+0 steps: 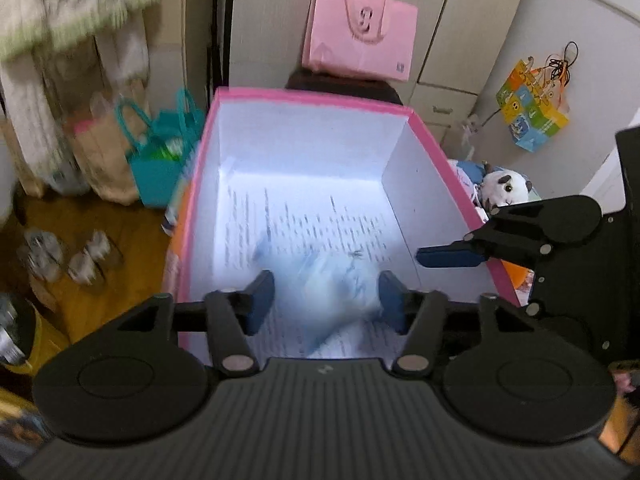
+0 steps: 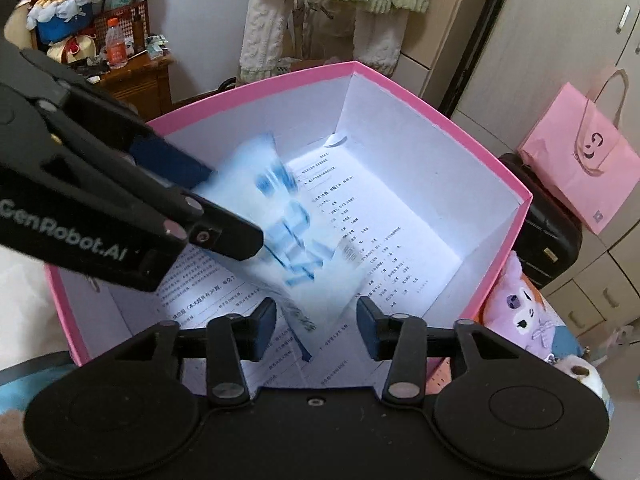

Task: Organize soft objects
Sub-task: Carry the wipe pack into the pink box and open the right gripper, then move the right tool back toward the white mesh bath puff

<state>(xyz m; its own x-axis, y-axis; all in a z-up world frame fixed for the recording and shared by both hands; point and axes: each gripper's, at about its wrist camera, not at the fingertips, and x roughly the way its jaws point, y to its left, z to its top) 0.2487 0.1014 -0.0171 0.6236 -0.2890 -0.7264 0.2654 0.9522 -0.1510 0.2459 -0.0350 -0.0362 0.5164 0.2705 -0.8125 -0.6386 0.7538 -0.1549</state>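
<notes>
A pink box (image 1: 440, 152) with white walls stands open; printed paper sheets (image 1: 320, 216) line its floor. A soft blue-and-white pack (image 1: 340, 292), blurred by motion, is inside it between the spread fingers of my left gripper (image 1: 326, 300), which is open above the box. The pack (image 2: 288, 240) also shows in the right wrist view, under the left gripper's arm. My right gripper (image 2: 316, 328) is open and empty over the box's (image 2: 500, 160) near side. A white plush toy (image 1: 506, 188) and a purple plush toy (image 2: 516, 308) lie outside the box.
A pink paper bag (image 1: 360, 36) stands on a dark suitcase (image 2: 540, 232) behind the box. Teal and brown bags (image 1: 160, 152) stand on the floor to the left. A wooden cabinet (image 2: 136, 80) carries a bottle and clutter. Clothes (image 2: 332, 12) hang behind.
</notes>
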